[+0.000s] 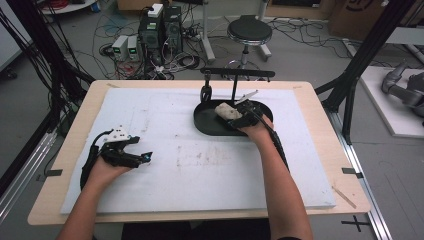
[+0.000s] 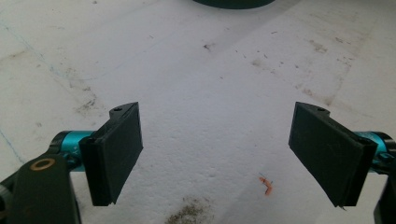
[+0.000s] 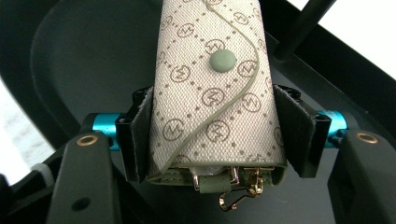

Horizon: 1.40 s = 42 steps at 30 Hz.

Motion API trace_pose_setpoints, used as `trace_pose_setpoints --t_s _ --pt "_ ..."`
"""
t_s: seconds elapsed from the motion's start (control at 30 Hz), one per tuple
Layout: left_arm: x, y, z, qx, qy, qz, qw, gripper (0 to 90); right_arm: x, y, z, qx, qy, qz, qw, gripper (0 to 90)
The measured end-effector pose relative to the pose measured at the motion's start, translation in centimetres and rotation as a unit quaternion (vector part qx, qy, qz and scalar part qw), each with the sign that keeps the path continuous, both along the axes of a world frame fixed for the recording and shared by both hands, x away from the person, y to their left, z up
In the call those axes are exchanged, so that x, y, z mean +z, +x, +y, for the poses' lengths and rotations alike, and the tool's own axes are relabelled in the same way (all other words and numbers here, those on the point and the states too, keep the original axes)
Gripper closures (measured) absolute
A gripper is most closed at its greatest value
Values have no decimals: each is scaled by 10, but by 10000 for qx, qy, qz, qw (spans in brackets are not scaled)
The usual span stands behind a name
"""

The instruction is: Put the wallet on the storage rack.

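A beige patterned key pouch [image 3: 215,93] with a grey-green snap and a gold clasp at its near end sits between the pads of my right gripper [image 3: 215,135], which is shut on it. In the high view the pouch [image 1: 226,111] hangs just over the black oval tray [image 1: 207,122], with the right gripper [image 1: 239,117] at the tray's near right part. My left gripper [image 1: 145,157] rests low over the white board at the left. Its jaws stand wide apart with nothing between them [image 2: 217,154].
A black stand with a post [image 1: 234,87] and a crossbar [image 1: 237,73] rises from the tray's far side. The white foam board [image 1: 200,165] covers most of the wooden table. A small orange scrap [image 2: 267,185] lies on the board near the left gripper.
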<state>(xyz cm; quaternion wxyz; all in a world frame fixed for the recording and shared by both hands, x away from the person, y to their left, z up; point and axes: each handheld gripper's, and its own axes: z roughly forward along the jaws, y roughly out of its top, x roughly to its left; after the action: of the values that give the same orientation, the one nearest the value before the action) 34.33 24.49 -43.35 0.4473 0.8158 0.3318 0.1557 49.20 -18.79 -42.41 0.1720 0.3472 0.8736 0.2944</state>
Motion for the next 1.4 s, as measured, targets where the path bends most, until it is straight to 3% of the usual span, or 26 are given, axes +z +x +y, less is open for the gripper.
trace_pose_setpoints --t_s 0.4,0.67,0.83,0.93,1.1,1.4 --pt "-1 0 0 0 21 12 10000 174 -10 6 2 -65 -190 174 9996 333" --pt "-2 1 0 -8 37 38 10000 174 -4 3 -1 -230 -10 111 9997 241" --pt "-1 1 0 -6 59 11 10000 174 9 -3 -10 -294 161 110 9994 212" --pt "-1 0 0 7 40 -3 10000 174 14 -6 -13 -245 206 -12 9995 212" --pt "0 -1 -1 5 32 -39 10000 174 31 -21 -25 -222 392 -142 9989 210" --pt "2 -1 -1 51 -18 -83 10000 174 52 -42 -42 -258 506 -230 9981 196"
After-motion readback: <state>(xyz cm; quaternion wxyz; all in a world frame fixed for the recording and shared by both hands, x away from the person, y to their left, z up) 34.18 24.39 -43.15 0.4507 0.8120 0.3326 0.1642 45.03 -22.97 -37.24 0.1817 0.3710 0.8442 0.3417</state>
